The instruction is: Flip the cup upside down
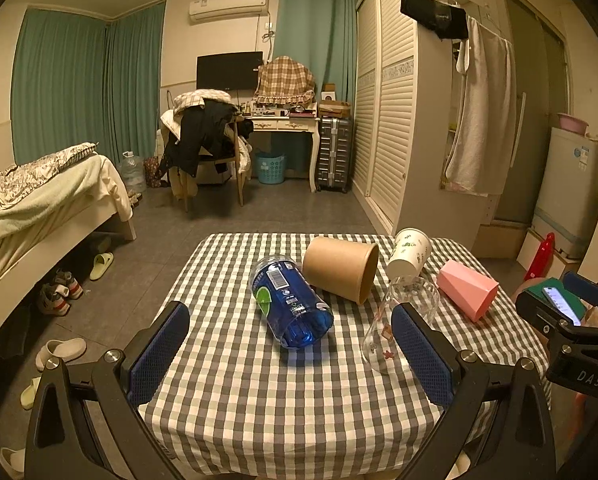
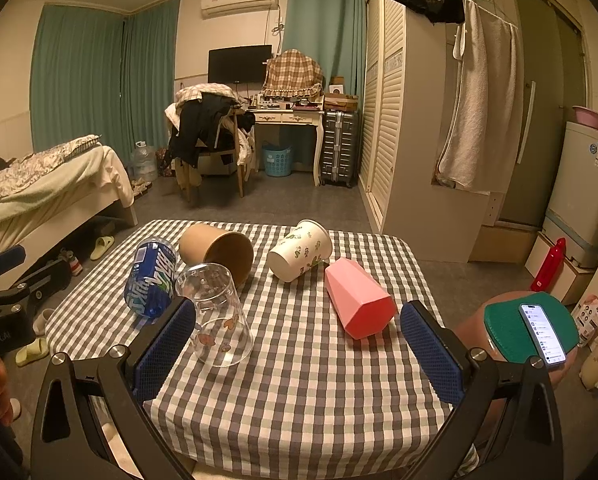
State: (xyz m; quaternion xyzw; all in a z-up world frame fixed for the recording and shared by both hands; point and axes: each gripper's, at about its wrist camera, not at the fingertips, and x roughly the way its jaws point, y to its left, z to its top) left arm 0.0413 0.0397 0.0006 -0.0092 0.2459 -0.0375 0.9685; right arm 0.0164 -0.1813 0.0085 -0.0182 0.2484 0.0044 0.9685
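Observation:
Several cups lie on their sides on a checked table (image 1: 259, 420) (image 2: 299, 400): a blue plastic cup (image 1: 291, 304) (image 2: 152, 278), a brown paper cup (image 1: 341, 274) (image 2: 219, 252), a white printed paper cup (image 1: 409, 254) (image 2: 301, 250), a clear glass (image 1: 399, 320) (image 2: 219, 316) and a pink faceted cup (image 1: 467, 290) (image 2: 359, 304). My left gripper (image 1: 291, 344) is open and empty, above the near table edge, facing the blue cup. My right gripper (image 2: 299, 340) is open and empty, with the glass by its left finger and the pink cup by its right finger.
A phone (image 2: 543, 332) lies on a green pad (image 2: 511, 328) on a stool right of the table. A bed (image 1: 39, 208) and slippers (image 1: 61, 350) are at the left. A wardrobe (image 1: 399, 100), a fridge (image 2: 587, 184) and a red bottle (image 2: 549, 264) stand at the right.

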